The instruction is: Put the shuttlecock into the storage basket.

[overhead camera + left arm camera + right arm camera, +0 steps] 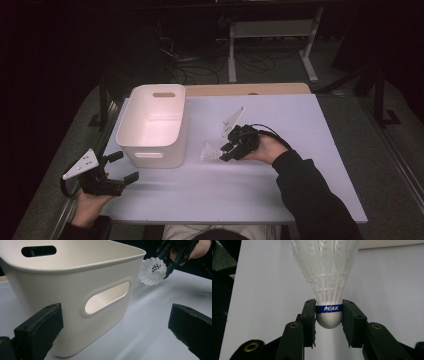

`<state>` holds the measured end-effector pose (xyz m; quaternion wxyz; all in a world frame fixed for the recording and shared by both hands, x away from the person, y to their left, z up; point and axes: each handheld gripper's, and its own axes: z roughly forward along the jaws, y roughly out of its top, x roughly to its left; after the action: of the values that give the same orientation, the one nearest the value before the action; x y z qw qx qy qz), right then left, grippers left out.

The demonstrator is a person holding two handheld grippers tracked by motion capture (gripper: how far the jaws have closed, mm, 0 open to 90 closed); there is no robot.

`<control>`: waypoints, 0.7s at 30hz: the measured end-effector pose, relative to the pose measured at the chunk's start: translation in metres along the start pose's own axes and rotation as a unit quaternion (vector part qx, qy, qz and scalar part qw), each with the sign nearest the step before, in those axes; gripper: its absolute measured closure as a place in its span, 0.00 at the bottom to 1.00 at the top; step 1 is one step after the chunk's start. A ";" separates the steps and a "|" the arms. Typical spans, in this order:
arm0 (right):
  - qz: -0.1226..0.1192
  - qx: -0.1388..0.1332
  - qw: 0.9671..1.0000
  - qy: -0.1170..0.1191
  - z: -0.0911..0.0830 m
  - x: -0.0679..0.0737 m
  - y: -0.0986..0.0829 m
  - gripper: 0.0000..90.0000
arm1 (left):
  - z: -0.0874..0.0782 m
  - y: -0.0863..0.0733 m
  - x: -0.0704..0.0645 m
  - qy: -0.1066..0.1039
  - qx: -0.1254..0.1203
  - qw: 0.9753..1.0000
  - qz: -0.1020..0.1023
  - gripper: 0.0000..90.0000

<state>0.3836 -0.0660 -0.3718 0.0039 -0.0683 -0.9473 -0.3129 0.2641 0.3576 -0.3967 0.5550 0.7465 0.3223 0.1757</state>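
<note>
Shuttlecock was in my right gripper, jaws clenched on the cork at the blue PEAK band, white skirt flaring away from me toward 12 o'clock in the right gripper view. Grip looked square, cork centred between the pads, rounded tip poking out below the band.

In the high view the shuttlecock sat just off the white table, at about 3 o'clock from the bin and near its right wall, skirt pointing at the bin. Could not tell whether the skirt was touching the surface or already clear of it.

My left gripper was at 7 o'clock from the bin, near the table's front-left edge, jaws spread wide and holding nothing. From the left gripper view the bin's handle slot faced me and the shuttlecock showed past the bin's corner.

My read: pick done, transfer step in hand. Next move called for a lift high enough for the skirt to clear the rim, travel toward 9 o'clock over the bin's opening, then release. Skirt was flimsy, so a rim clip could twist it in the grip.
</note>
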 end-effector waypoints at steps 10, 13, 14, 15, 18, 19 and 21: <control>-0.009 -0.005 1.000 -0.002 -0.011 0.001 0.009 0.71 | 0.000 0.000 0.000 0.000 0.000 1.000 0.000 0.00; -0.011 -0.009 1.000 -0.003 -0.015 0.001 0.012 0.71 | 0.000 0.000 0.000 0.000 0.000 1.000 0.000 0.00; -0.013 -0.010 1.000 -0.004 -0.016 0.001 0.014 0.71 | 0.000 0.000 0.000 0.001 0.000 1.000 0.000 0.00; -0.012 -0.011 1.000 -0.004 -0.017 0.002 0.015 0.71 | 0.000 0.000 0.000 0.000 0.000 1.000 0.001 0.00; -0.012 -0.012 1.000 -0.005 -0.019 0.002 0.018 0.71 | 0.000 0.000 0.000 0.001 -0.001 1.000 0.001 0.00; -0.014 -0.013 1.000 -0.005 -0.020 0.002 0.020 0.71 | 0.000 0.000 0.000 0.001 -0.001 1.000 0.000 0.00; -0.015 -0.018 1.000 -0.007 -0.022 0.001 0.022 0.71 | 0.000 0.000 0.000 0.001 -0.001 1.000 0.001 0.00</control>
<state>0.3845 -0.0616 -0.3407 -0.0091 -0.0563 -0.9426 -0.3291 0.2638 0.3578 -0.3966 0.5551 0.7463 0.3218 0.1768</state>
